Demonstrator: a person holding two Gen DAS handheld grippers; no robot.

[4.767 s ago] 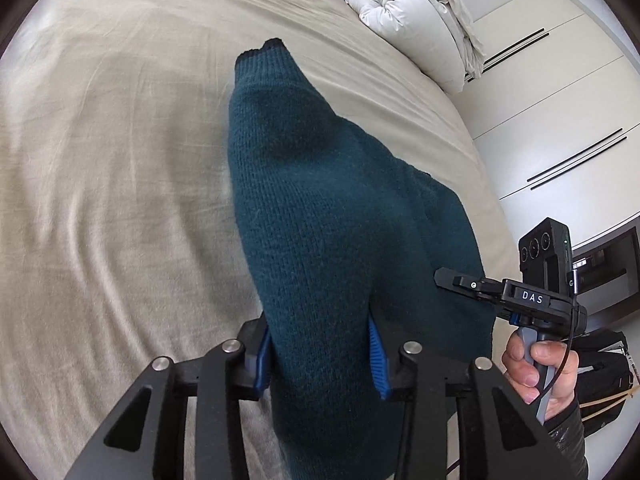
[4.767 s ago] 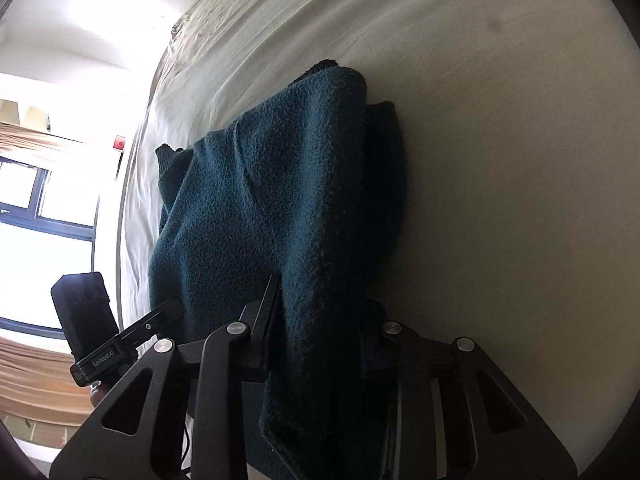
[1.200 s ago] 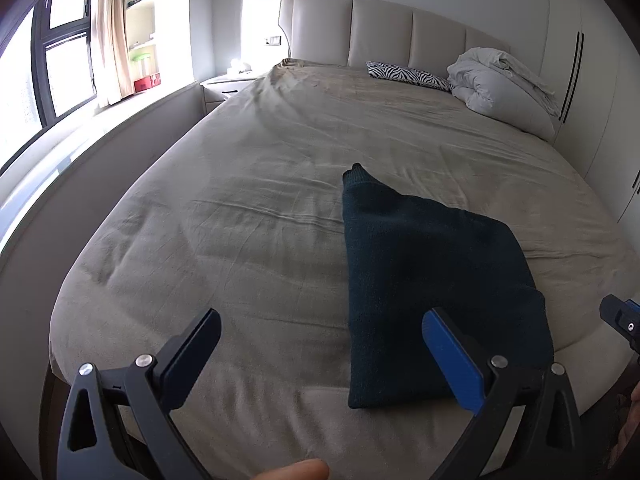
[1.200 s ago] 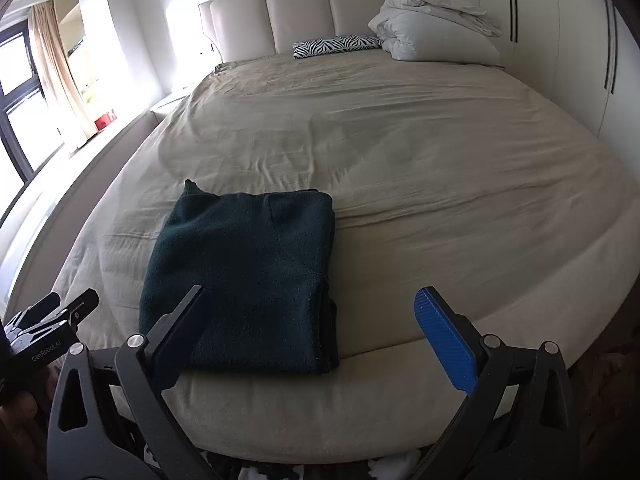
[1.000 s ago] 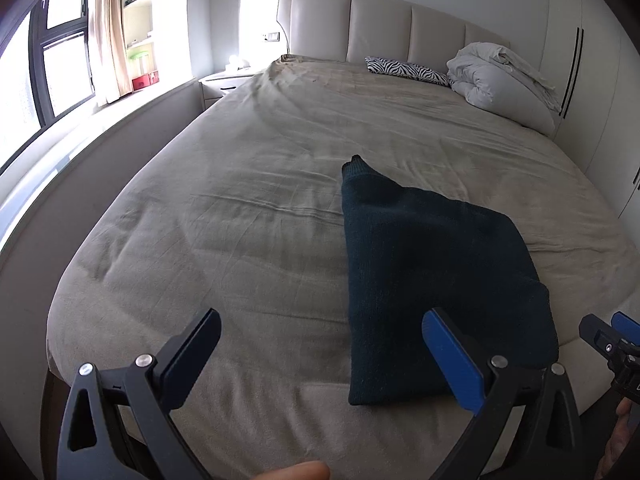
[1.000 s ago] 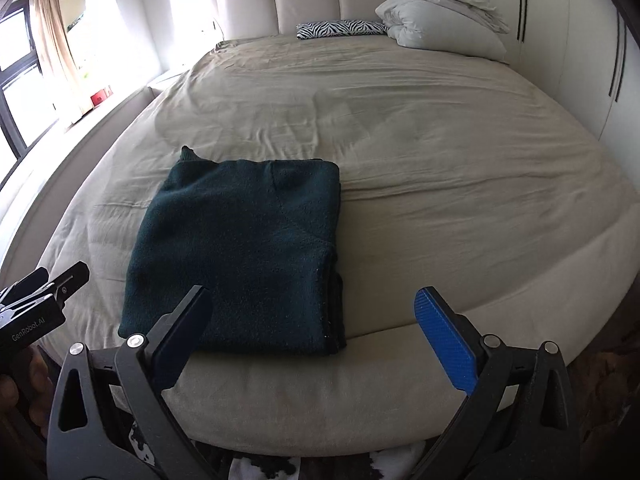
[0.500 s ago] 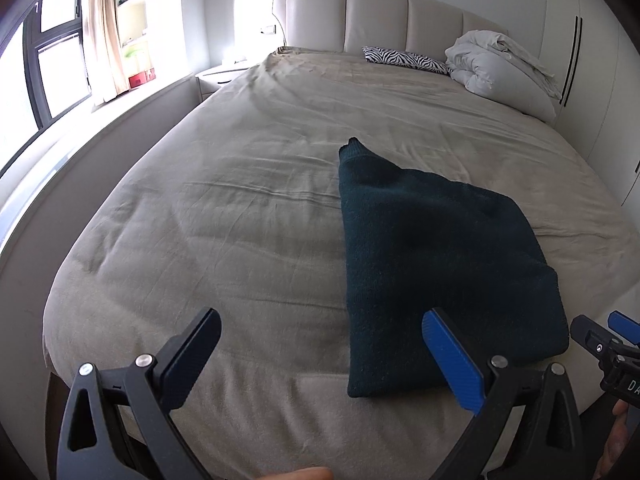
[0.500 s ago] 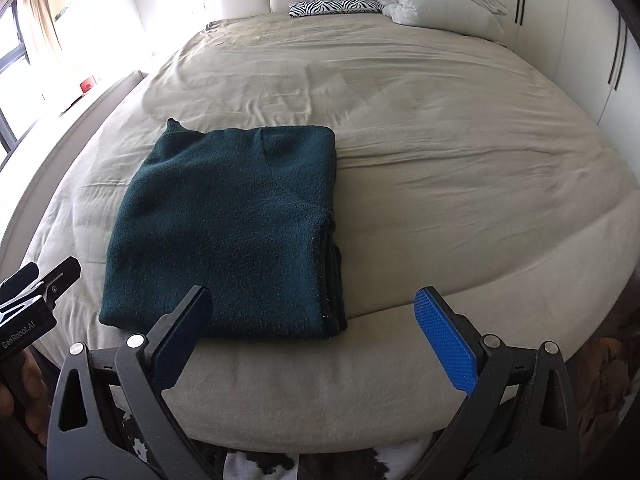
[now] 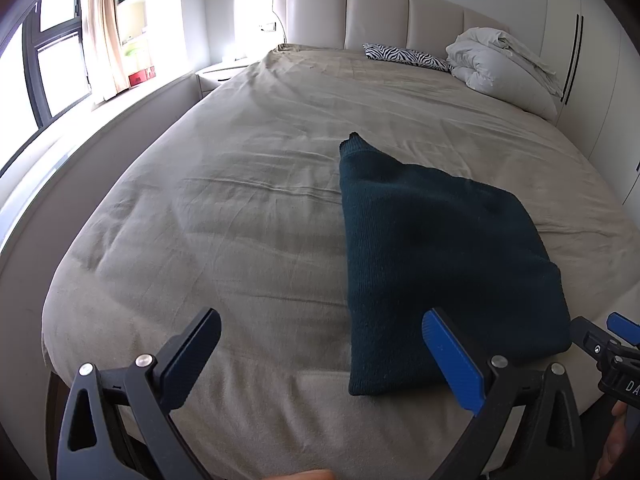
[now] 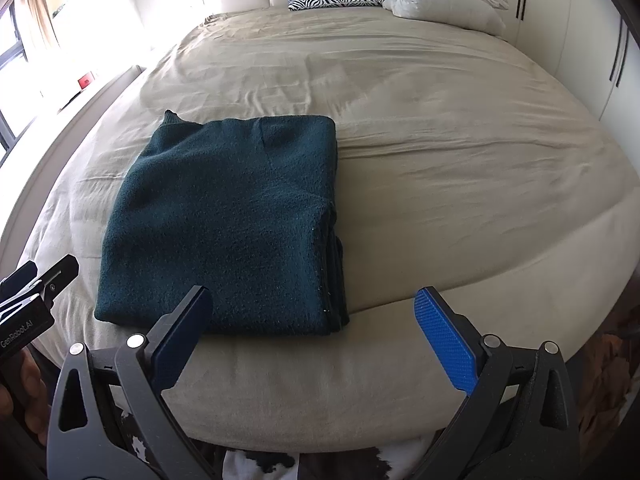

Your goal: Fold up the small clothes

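Observation:
A dark teal knit sweater [image 9: 432, 248] lies folded into a flat rectangle on the beige bed near its foot edge; it also shows in the right wrist view [image 10: 232, 220]. One corner sticks out at the far left. My left gripper [image 9: 320, 352] is open and empty, held above the bed just left of the sweater's near edge. My right gripper [image 10: 312, 328] is open and empty, held over the bed's foot edge just in front of the sweater's near right corner. Neither touches the sweater.
The wide beige bed [image 9: 240, 208] stretches to a padded headboard [image 9: 380, 16]. A zebra-print pillow [image 9: 404, 56] and a bundled white duvet [image 9: 500, 68] lie at its head. White wardrobes [image 9: 592, 80] stand at the right, a window [image 9: 52, 64] at the left.
Both grippers let go of the sweater, opened and drew back to the foot of the bed. Over the last second both have edged closer to the sweater.

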